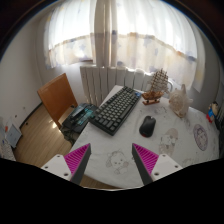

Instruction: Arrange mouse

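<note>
Presently, the gripper view shows the gripper (111, 160) held above a white desk (120, 150) printed with faint cartoon figures. Its fingers stand wide apart, magenta pads (77, 158) facing inward, with nothing between them.

The mouse (148, 126), dark and rounded, rests on the desk well beyond the fingertips and somewhat to the right of the line between them. A black keyboard (119, 109) lies just to its left, running away toward the window. A small wooden model (153, 93) stands beyond the mouse, and pale figurines (180, 104) crowd the desk to its right. A wooden chair (56, 98) sits left of the desk, and sheer curtains (110, 35) cover the bright window behind.

Assessment: the task appears at its approach stage; the mouse is not yet reached.

Risks noted:
- The mouse lies off the gripper's centre line. A straight advance would likely strike it with the right finger and push it aside.
- The keyboard is close on the left. The left finger may catch its edge on descent.
- The rounded shell may slip from the pads if they close high on its back.
- A wide swing rightward could topple the figurines.
</note>
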`<state>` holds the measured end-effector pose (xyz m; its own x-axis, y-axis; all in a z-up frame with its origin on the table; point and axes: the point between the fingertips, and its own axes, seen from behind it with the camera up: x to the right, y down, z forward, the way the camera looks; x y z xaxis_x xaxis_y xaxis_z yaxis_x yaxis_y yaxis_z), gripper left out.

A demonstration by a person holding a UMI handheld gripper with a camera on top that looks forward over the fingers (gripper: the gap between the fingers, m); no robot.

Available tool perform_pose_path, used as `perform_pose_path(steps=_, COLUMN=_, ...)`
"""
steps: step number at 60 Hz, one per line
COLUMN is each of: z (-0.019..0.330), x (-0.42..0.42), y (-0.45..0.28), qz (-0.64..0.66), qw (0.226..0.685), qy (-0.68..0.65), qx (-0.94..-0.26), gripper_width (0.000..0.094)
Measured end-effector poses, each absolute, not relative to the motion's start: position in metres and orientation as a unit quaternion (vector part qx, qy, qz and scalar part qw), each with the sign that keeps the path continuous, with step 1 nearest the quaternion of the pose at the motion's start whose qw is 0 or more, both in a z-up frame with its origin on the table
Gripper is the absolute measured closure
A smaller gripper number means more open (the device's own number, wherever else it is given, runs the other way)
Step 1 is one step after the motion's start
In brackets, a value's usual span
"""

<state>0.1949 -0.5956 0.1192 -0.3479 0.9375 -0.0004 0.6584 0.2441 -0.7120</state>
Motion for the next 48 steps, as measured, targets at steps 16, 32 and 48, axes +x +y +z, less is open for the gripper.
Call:
perform_pose_path(steps=16, z=0.099, x=0.172, y=-0.521, qz=0.293, qw=0.265, qy=-0.709, qx=-0.585, gripper_width=0.0083)
perform_pose_path(steps=32, z=0.065, x=0.144, y=-0.491, qz=0.316, qw=0.284, qy=-0.68, qx=-0.598, gripper_width=0.0079)
perform_pose_path(steps=48, z=0.033, x=0.073, y=-0.488, qz=0.341, qw=0.312, qy=-0.665, qx=-0.586, gripper_width=0.008)
